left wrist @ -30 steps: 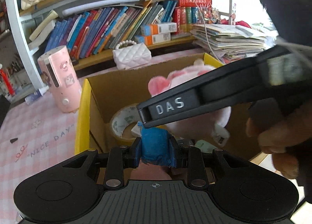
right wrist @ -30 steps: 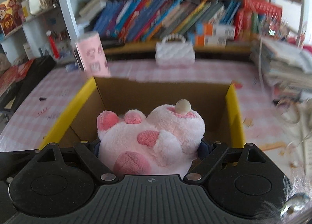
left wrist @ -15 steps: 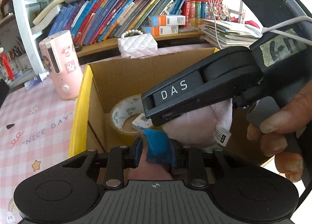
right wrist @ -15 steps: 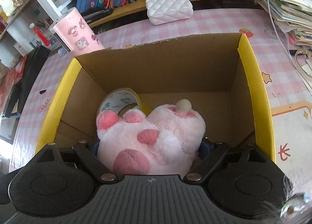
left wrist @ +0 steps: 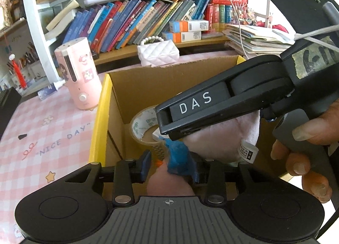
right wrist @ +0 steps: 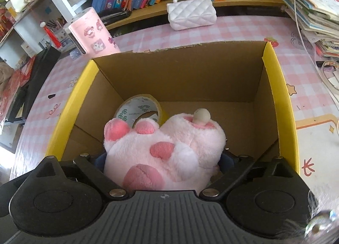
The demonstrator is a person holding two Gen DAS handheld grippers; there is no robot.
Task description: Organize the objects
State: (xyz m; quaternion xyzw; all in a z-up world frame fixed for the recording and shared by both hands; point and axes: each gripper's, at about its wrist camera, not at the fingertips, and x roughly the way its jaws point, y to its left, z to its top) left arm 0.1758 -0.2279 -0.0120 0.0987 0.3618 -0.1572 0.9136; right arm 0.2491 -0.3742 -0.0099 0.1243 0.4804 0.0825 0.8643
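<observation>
A pink plush paw toy (right wrist: 165,150) is held between the fingers of my right gripper (right wrist: 163,159), low inside a yellow-edged cardboard box (right wrist: 277,87). A roll of tape (right wrist: 137,109) leans inside the box behind the toy. In the left wrist view my left gripper (left wrist: 169,164) has its jaws parted, with a piece of blue cloth (left wrist: 178,157) against the right finger. The plush toy (left wrist: 222,135) and the right gripper's black body (left wrist: 222,104) are just ahead, above the box (left wrist: 101,112).
A pink cylinder appliance (right wrist: 93,31) stands left of the box and a white quilted purse (right wrist: 191,12) behind it, on the pink checked tablecloth (left wrist: 42,129). A bookshelf (left wrist: 137,19) lines the back. Stacked papers (right wrist: 313,8) lie at right.
My right gripper has carried the plush toy forward and down into the box. My left gripper's jaws have opened wider around the blue cloth.
</observation>
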